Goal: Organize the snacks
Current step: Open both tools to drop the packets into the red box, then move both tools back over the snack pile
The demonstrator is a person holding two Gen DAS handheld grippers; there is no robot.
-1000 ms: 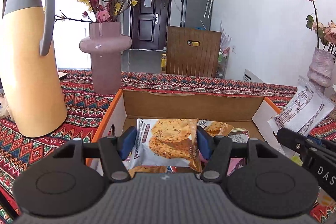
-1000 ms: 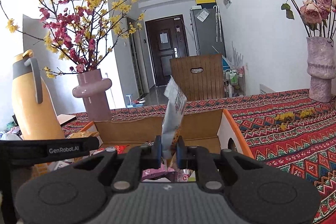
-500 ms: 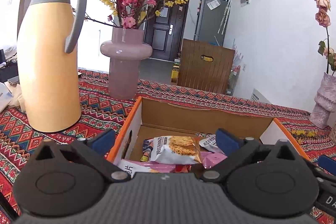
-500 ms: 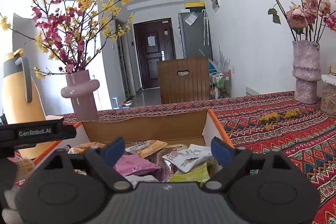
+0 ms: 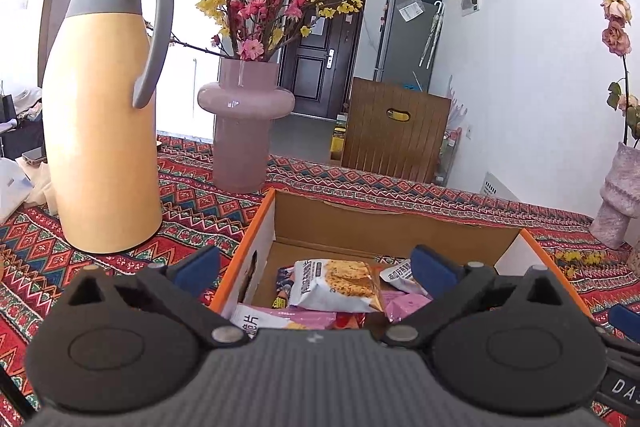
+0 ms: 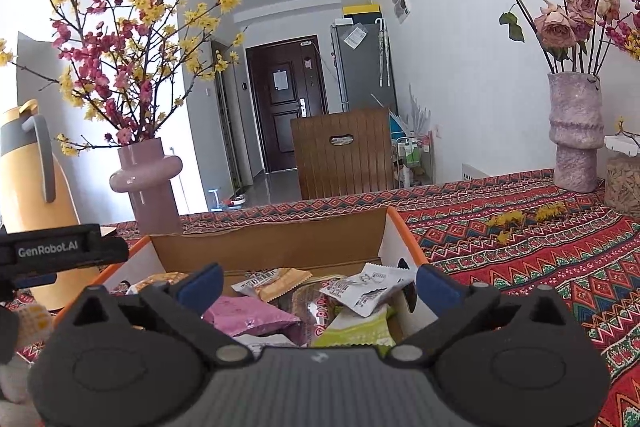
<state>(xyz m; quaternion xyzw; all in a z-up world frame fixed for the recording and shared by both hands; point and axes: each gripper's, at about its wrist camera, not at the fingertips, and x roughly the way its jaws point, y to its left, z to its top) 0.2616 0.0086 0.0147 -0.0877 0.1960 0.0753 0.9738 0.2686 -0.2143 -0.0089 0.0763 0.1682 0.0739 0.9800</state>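
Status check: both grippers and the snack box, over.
Left gripper open, empty. Right gripper open, empty. Cookie packet and white packet lie in the cardboard box. Nothing blocking.

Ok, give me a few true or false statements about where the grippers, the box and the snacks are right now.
1. Both grippers are open and hold nothing. True: the left gripper and the right gripper have their jaws spread wide.
2. The cookie packet lies inside the cardboard box. True.
3. The box is empty. False: several snack packets lie in it, among them a pink packet and a white packet.
4. The yellow jug stands inside the box. False: it stands on the patterned tablecloth, left of the box.
5. The pink vase lies tipped over. False: it stands upright.
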